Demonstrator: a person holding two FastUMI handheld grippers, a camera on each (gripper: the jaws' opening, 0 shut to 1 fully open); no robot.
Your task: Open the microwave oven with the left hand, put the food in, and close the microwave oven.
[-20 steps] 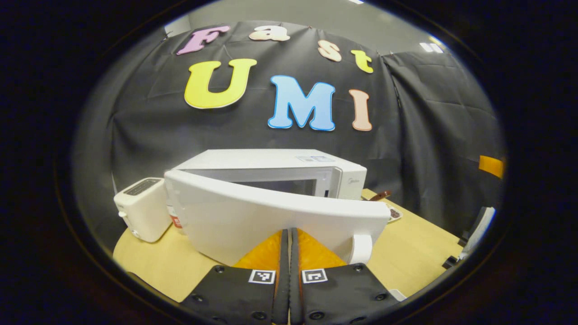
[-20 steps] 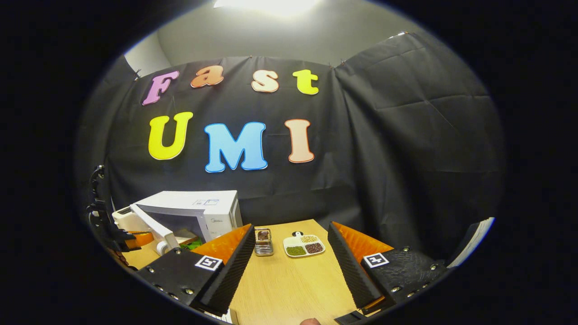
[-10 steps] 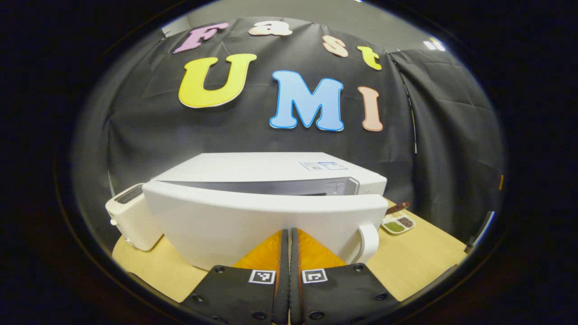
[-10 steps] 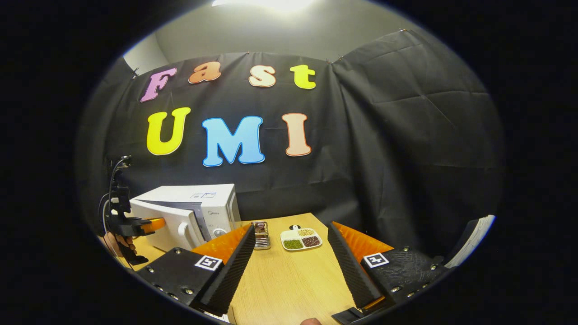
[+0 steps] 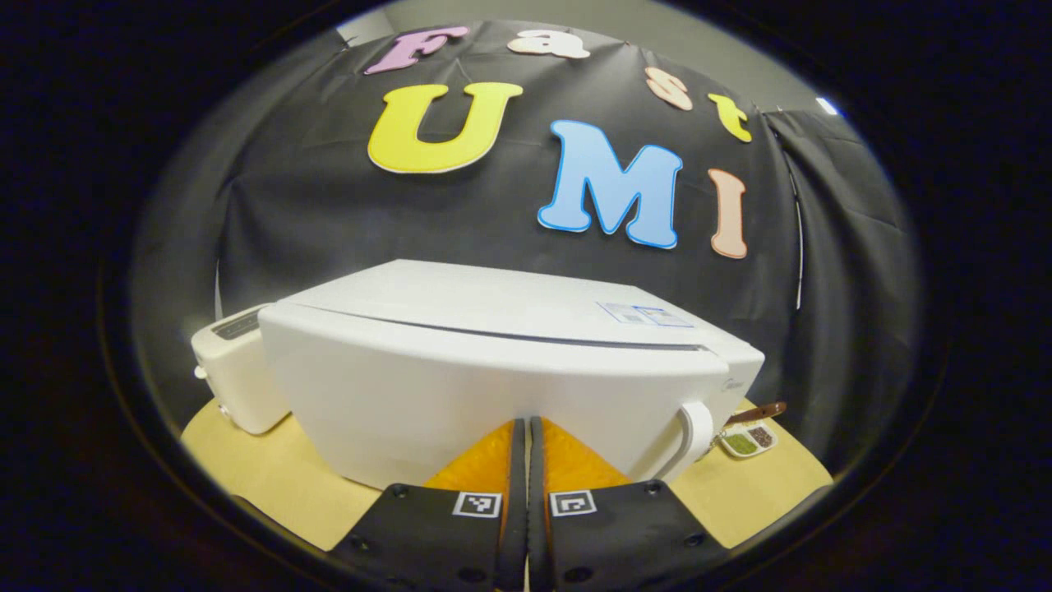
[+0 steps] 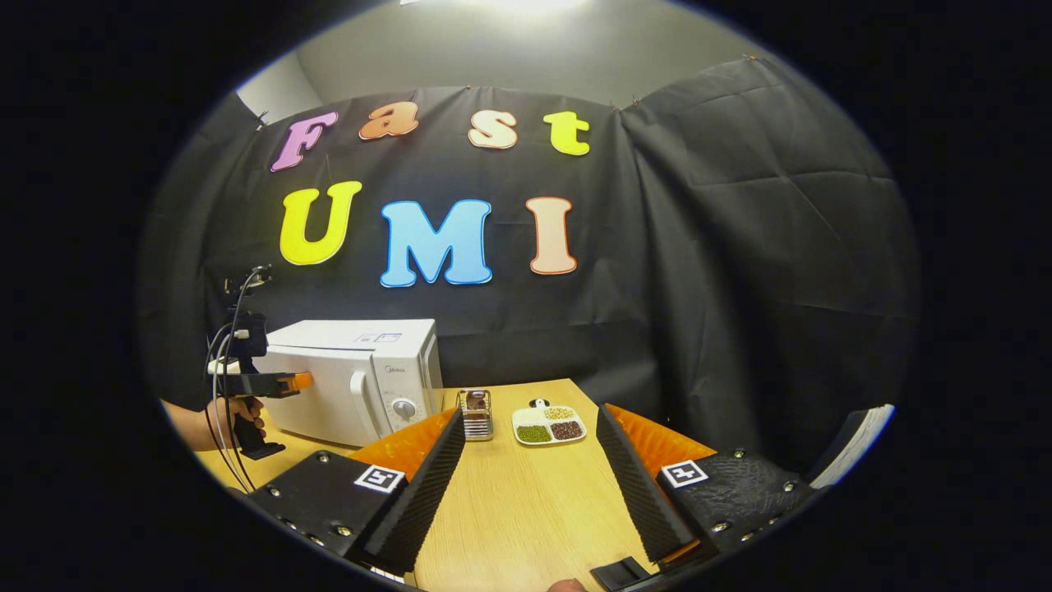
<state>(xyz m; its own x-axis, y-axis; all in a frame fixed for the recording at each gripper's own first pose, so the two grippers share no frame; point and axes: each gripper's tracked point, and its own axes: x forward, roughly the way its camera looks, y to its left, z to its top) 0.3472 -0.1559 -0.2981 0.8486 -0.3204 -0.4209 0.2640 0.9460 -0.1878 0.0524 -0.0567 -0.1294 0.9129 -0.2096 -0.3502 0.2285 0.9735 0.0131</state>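
Two fingers of the left tongs (image 5: 519, 460) are seen pressed flat together in the left gripper view, with nothing between them, their tips set against the front of the microwave door (image 5: 460, 395). The door lies nearly flush with the microwave oven (image 5: 509, 300), a thin seam showing along its top edge, and its handle (image 5: 695, 432) stands just right of the tips. A toaster (image 5: 234, 374) is seen at the oven's left, and a divided dish (image 5: 749, 440) on the table (image 5: 246, 485) at the right.

In the right gripper view, the right tongs (image 6: 530, 464) are held wide apart above the table (image 6: 526, 510), empty. Farther off at the left, a hand (image 6: 245, 409) grips the left tongs (image 6: 300, 381), levelled at the oven (image 6: 353, 370) front. A small metal rack (image 6: 475, 413) and the divided dish (image 6: 548, 424) stand between the spread fingers, beyond them. The food inside the oven cannot be seen.
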